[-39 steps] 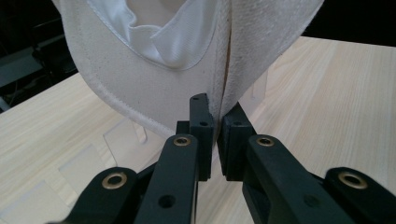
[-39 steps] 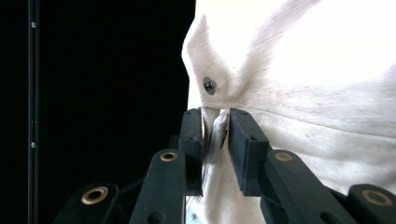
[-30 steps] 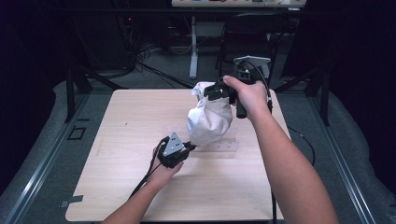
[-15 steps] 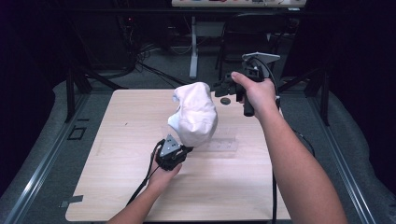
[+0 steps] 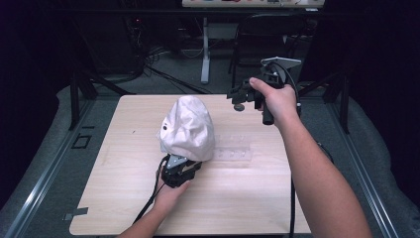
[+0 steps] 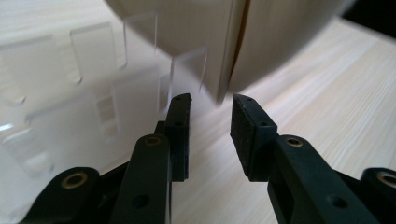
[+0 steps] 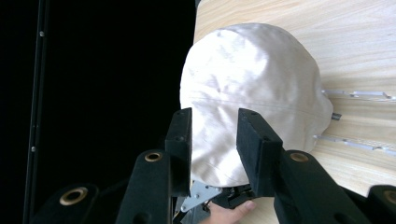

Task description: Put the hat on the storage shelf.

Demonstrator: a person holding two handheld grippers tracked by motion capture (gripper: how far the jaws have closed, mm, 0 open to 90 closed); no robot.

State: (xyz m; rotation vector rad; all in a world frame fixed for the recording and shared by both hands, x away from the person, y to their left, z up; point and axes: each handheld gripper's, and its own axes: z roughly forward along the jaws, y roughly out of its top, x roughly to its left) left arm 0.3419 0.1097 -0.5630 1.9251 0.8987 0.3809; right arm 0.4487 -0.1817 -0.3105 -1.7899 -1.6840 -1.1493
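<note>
The cloth bag (image 5: 187, 130) stands on the desk (image 5: 124, 198), just beside the clear rack (image 5: 233, 151) at its right; the left tool (image 5: 179, 171) is before it.

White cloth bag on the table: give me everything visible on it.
The white cloth bag looks like satiny off-white fabric with faint seams, puffed into a rounded dome. It stands on the wooden table, partly over a clear plastic strip. The left gripper sits at its near edge, jaws parted, nothing pinched; the right gripper is clear of it.

A: The white cloth (image 6: 224, 42) is blurred and cut by the top edge up close.
B: And from above it hides the left gripper's (image 5: 184, 166) jaw tips near the table's middle.
</note>
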